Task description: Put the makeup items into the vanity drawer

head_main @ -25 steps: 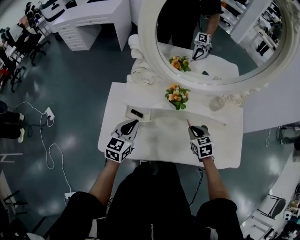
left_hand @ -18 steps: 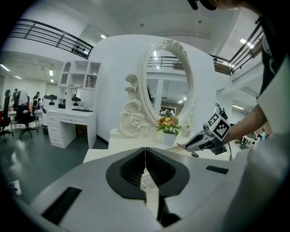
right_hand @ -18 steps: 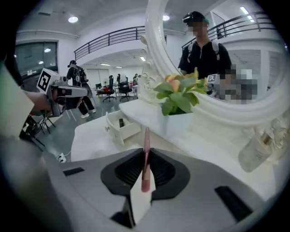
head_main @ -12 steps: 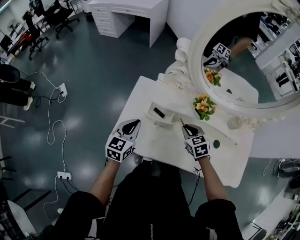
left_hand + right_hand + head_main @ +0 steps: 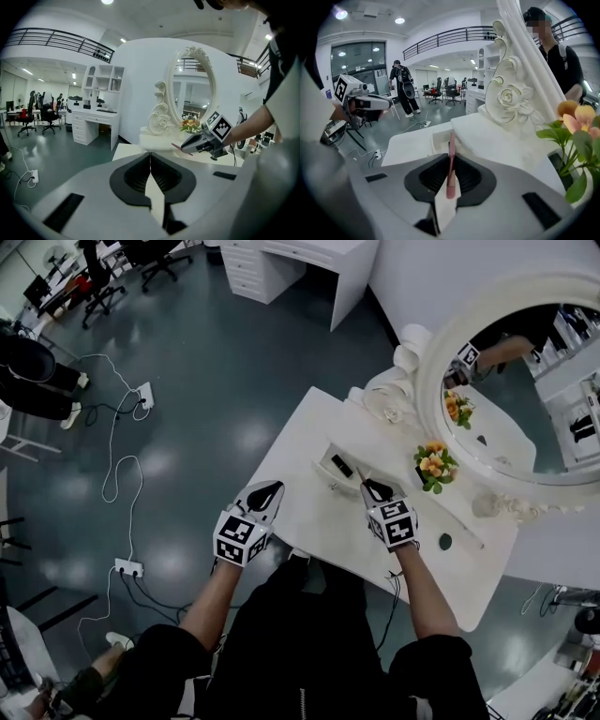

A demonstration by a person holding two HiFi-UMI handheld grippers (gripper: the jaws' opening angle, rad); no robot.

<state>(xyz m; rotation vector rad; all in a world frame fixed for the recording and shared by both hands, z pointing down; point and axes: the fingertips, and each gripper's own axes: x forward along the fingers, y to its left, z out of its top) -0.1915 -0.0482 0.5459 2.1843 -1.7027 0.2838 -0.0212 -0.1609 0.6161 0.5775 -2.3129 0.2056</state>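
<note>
Your right gripper point(image 5: 372, 487) has crossed the vanity top point(image 5: 309, 517) to just beside the open drawer point(image 5: 325, 471), jaws pinching a slim pink makeup pencil point(image 5: 451, 154) whose tip points at the drawer; your left gripper point(image 5: 266, 492) hovers at the vanity top's near-left edge, jaws pressed together on nothing

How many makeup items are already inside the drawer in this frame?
1: a small black item lies in the open drawer. The pink stick is clamped in the right gripper, not in yet. That gripper may hide part of the drawer.
</note>
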